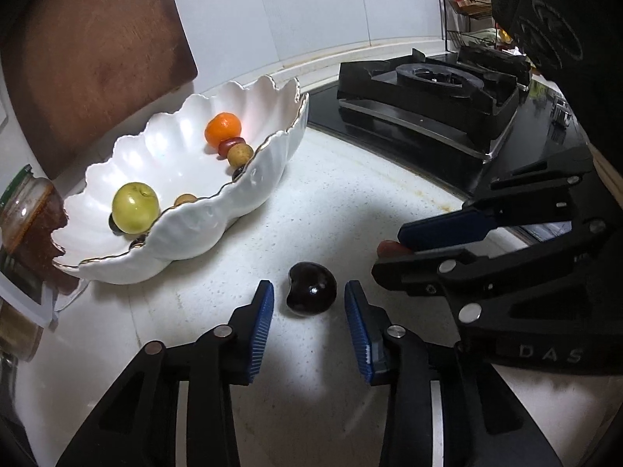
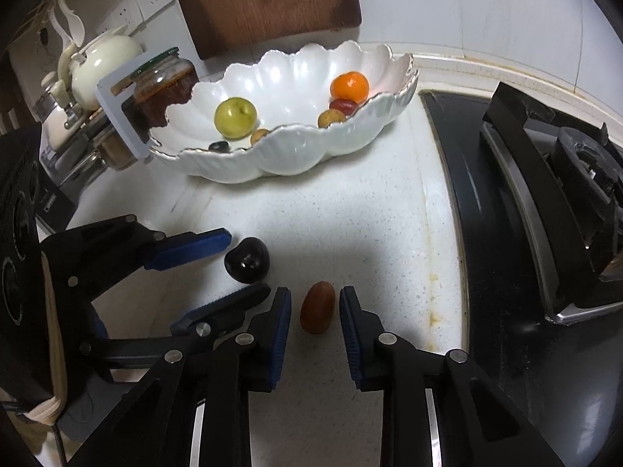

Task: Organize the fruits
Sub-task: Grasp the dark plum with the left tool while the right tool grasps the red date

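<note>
A dark plum (image 1: pixel 312 288) lies on the white counter between the open fingers of my left gripper (image 1: pixel 308 303); it also shows in the right wrist view (image 2: pixel 247 260). A reddish-brown date (image 2: pixel 317 307) lies between the open fingers of my right gripper (image 2: pixel 315 313); in the left wrist view only its tip (image 1: pixel 387 248) shows by the right gripper (image 1: pixel 393 251). Neither fruit is gripped. A white scalloped bowl (image 1: pixel 249 190) (image 2: pixel 296 155) holds a green apple (image 1: pixel 135 207), an orange (image 1: pixel 222 129) and several small fruits.
A black gas stove (image 1: pixel 428 93) (image 2: pixel 545 210) stands to the right. A wooden cutting board (image 2: pixel 264 0) leans on the back wall. A jar (image 2: pixel 165 85), a white teapot (image 2: pixel 103 64) and a rack are left of the bowl.
</note>
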A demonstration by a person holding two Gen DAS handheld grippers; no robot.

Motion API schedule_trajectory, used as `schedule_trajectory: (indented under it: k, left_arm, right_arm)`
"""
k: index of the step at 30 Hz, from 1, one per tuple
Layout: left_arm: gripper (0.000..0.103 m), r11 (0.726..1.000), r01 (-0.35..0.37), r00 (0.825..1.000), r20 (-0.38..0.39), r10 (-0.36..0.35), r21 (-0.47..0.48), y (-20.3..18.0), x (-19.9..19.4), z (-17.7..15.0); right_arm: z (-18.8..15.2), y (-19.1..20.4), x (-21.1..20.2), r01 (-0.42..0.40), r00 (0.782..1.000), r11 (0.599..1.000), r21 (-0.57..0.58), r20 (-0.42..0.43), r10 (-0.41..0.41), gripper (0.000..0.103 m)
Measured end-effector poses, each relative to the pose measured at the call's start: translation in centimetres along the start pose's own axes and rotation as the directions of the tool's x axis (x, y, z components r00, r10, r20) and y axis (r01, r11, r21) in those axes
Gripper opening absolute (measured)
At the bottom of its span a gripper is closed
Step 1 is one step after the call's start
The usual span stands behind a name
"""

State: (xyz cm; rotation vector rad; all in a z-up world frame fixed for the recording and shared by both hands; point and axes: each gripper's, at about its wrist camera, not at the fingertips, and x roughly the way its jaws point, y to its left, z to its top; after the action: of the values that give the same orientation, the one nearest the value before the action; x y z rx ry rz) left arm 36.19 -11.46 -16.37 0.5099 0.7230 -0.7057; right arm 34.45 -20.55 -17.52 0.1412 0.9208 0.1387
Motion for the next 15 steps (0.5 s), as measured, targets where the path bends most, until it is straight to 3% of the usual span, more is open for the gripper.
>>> schedule_trajectory:
  k: [8,15]
  left_arm:
    - [0.027,1.0,0.001,1.0,-0.008,-0.001,-0.006,0.0,0.63,0.56]
    - [0.026,0.999,-0.017,1.0,-0.015,0.016,-0.031,0.0,0.51,0.53]
  right_arm:
    - [0.14,-0.44,0.2,-0.02,1.0,1.0,0.013,0.001,0.02,0.018]
    - [0.0,-0.47,0.06,-0.026,1.0,1.0,0.015,0.012,0.026,0.017]
